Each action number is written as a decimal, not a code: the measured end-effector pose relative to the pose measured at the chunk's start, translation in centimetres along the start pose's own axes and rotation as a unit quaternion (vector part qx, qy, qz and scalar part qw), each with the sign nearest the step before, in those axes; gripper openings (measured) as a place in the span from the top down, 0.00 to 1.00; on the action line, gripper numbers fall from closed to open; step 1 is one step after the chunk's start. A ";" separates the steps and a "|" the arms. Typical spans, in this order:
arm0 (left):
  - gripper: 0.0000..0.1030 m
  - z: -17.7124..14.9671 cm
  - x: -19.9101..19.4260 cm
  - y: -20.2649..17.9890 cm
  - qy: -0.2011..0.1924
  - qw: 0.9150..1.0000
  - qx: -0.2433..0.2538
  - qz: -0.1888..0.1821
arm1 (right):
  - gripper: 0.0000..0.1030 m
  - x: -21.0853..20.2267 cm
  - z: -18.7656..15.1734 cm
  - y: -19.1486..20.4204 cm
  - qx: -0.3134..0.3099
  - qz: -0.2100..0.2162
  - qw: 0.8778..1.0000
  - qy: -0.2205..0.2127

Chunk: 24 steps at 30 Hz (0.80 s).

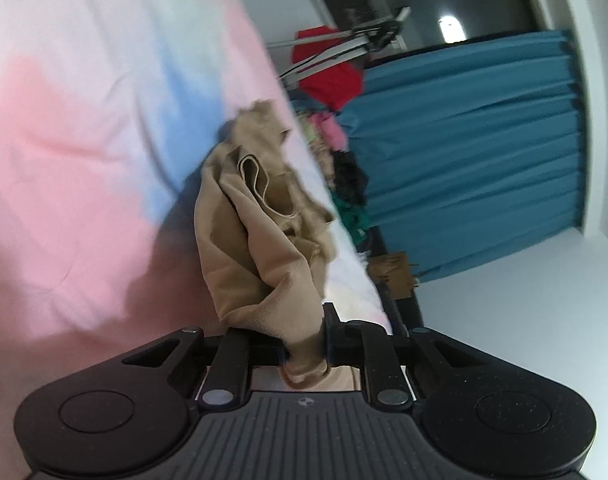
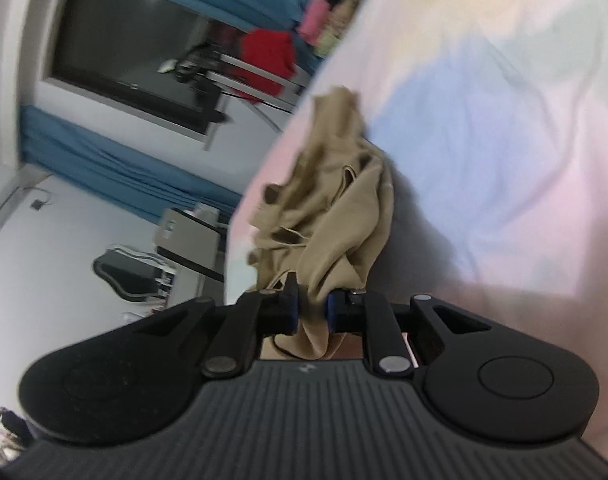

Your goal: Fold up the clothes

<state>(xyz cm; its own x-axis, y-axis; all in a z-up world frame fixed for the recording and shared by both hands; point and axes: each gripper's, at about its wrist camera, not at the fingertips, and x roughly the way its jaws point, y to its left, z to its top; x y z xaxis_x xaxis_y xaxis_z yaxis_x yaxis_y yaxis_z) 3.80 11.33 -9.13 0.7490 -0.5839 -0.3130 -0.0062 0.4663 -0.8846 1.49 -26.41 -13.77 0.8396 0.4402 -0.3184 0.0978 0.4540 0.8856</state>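
Both claws clenched on one tan garment (image 1: 260, 216). Left gripper (image 1: 304, 344) pinches a bunched wad of it between its pads; fabric pokes back through behind the fingertips. Right gripper (image 2: 311, 312) grips another bunch, cloth squeezed between the blue-edged pads.

Garment hangs crumpled ahead of each claw, trailing out over the pastel bedspread (image 1: 84, 140); cannot tell whether its far end touches the spread. Not folded, not flat: twisted, with a seamed opening (image 1: 256, 184) showing ahead of the left claw, maybe a neck or arm hole, cannot tell which.

Handling judgement: thin knit, very light, fully limp, stretchy. No stiffness, so it sags and ropes between grips. Not fragile, not slippery against the pads, but a bunched pinch can catch several layers at once.

Better holds would likely be single-layer edges or corners at a hem or shoulder seam, well apart, so the cloth spreads flat.

Clothes pile (image 1: 343, 176) beyond the bed edge, right of left claw.
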 end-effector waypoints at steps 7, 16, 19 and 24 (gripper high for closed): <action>0.87 -0.8 -5.7 -5.0 -0.013 0.999 0.038 -0.023 | 0.85 -5.1 0.4 4.2 -0.028 0.036 0.999 -0.007; 0.87 -8.0 -16.6 -5.1 0.041 0.999 -0.007 -0.021 | 0.85 -14.5 -3.8 4.9 -0.027 0.041 0.999 0.022; 0.87 -9.3 -17.4 -4.3 0.048 0.999 -0.021 -0.009 | 0.85 -15.9 -5.4 3.9 -0.015 0.029 0.999 0.029; 0.86 -8.8 -16.5 -4.8 0.042 0.999 -0.016 -0.001 | 0.85 -15.0 -4.7 3.9 -0.004 0.023 1.000 0.016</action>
<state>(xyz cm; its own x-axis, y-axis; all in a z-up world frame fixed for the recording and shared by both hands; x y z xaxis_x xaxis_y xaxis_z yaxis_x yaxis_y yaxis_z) -14.35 12.93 -2.75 0.6907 -0.6393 -0.3379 -0.0267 0.4445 -0.8954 -13.22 -27.64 -7.14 0.8260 0.4845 -0.2879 0.0555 0.4383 0.8971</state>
